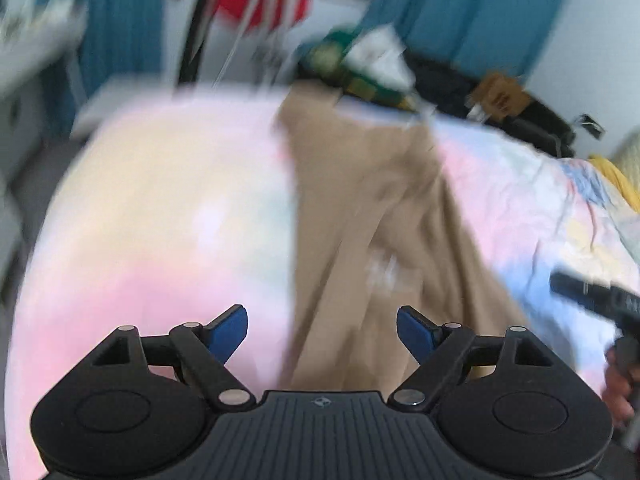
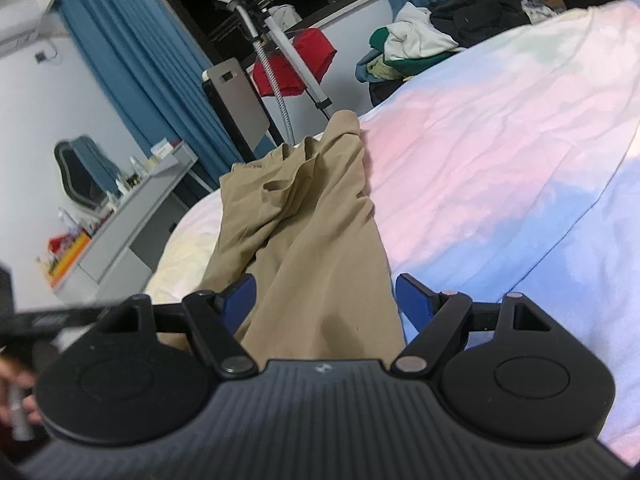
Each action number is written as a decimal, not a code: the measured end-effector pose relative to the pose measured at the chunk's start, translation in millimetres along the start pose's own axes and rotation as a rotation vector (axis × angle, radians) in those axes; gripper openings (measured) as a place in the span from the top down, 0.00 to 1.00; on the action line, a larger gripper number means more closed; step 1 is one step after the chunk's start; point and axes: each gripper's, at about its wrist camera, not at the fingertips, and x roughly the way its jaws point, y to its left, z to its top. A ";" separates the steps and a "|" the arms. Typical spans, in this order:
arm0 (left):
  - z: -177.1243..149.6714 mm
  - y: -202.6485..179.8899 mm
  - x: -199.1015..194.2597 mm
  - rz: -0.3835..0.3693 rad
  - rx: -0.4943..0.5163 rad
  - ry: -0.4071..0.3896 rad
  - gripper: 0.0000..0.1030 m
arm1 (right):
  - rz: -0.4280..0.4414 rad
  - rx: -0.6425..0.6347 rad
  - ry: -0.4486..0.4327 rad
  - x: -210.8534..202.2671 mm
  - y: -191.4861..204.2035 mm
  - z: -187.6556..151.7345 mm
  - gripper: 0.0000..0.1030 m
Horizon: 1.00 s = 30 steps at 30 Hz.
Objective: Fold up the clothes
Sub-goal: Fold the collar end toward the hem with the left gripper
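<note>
Bed [image 2: 500, 152] with pastel pink, blue and cream sheet fills both my views. Tan trousers [image 2: 320, 240] lie lengthwise across it, rumpled, their far end reaching the bed's far edge beside a garment steamer pole [image 2: 280, 44]. Heap of mixed clothes [image 2: 404, 48] sits at the far edge, apart from the trousers. My left gripper [image 1: 322, 332] hangs over the trousers' near part, jaws spread, nothing between the pads; that view is blurred. My right gripper [image 2: 324, 298] straddles the trousers' near end, jaws wide, pads clear of the cloth.
</note>
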 end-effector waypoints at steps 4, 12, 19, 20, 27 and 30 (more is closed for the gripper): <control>-32.0 40.3 -15.9 0.023 -0.075 0.138 0.24 | -0.009 -0.050 0.011 -12.2 16.8 -3.8 0.23; -47.4 58.7 -23.6 -0.018 -0.060 0.268 0.24 | -0.022 -0.078 -0.020 -55.6 39.1 -15.8 0.23; -60.2 14.8 -19.5 0.022 0.161 0.392 0.40 | -0.095 -0.073 0.079 -62.3 27.3 -38.4 0.23; -61.3 6.7 -20.1 0.051 0.195 0.394 0.46 | -0.100 -0.074 0.090 -59.0 25.8 -40.3 0.23; -58.1 -62.1 -44.1 0.168 0.394 0.353 0.95 | -0.120 -0.031 0.127 -52.1 12.3 -45.2 0.23; -49.4 -100.5 -60.7 0.145 0.379 0.323 0.96 | -0.111 -0.014 0.114 -55.9 9.8 -44.8 0.23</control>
